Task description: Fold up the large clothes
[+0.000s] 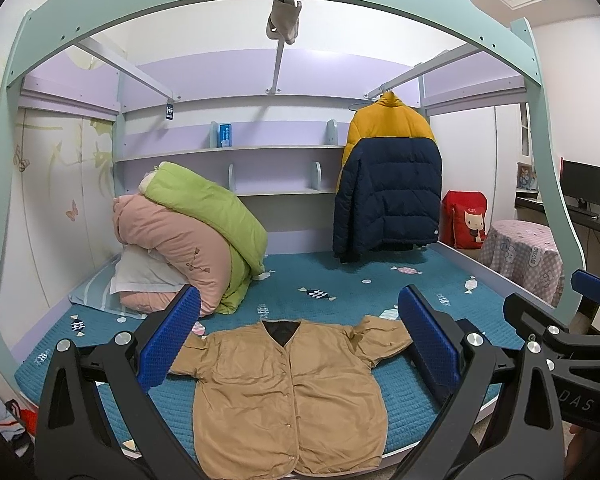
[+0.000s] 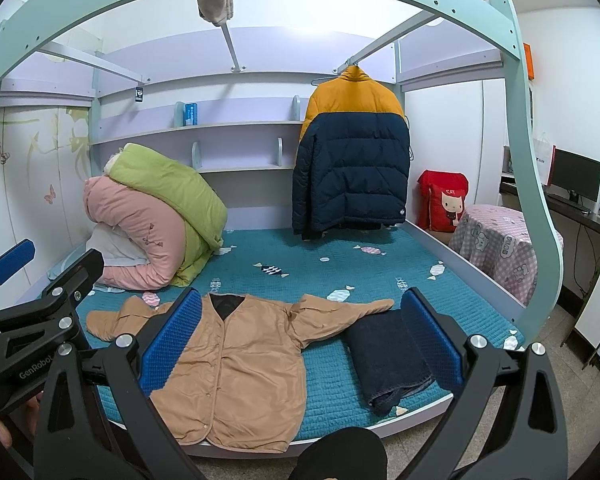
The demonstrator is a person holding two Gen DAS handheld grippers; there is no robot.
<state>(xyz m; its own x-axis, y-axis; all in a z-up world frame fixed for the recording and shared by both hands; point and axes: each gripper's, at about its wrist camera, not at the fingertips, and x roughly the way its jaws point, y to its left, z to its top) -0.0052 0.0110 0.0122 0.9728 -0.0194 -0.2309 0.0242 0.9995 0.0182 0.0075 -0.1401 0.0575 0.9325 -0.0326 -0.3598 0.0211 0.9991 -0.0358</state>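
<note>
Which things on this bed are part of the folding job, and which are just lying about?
Job: tan jacket, spread flat and buttoned; folded dark jeans beside it.

Lying about: green quilt, pink quilt, hanging puffer coat, red cat cushion.

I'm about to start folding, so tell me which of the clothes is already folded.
The dark denim piece, lying on the bed to the right of the tan jacket. The tan jacket lies spread flat, and the yellow and navy coat hangs up.

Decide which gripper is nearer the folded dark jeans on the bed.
Right. The right gripper sits beside the folded dark jeans; the left gripper, further left, faces the tan jacket.
</note>
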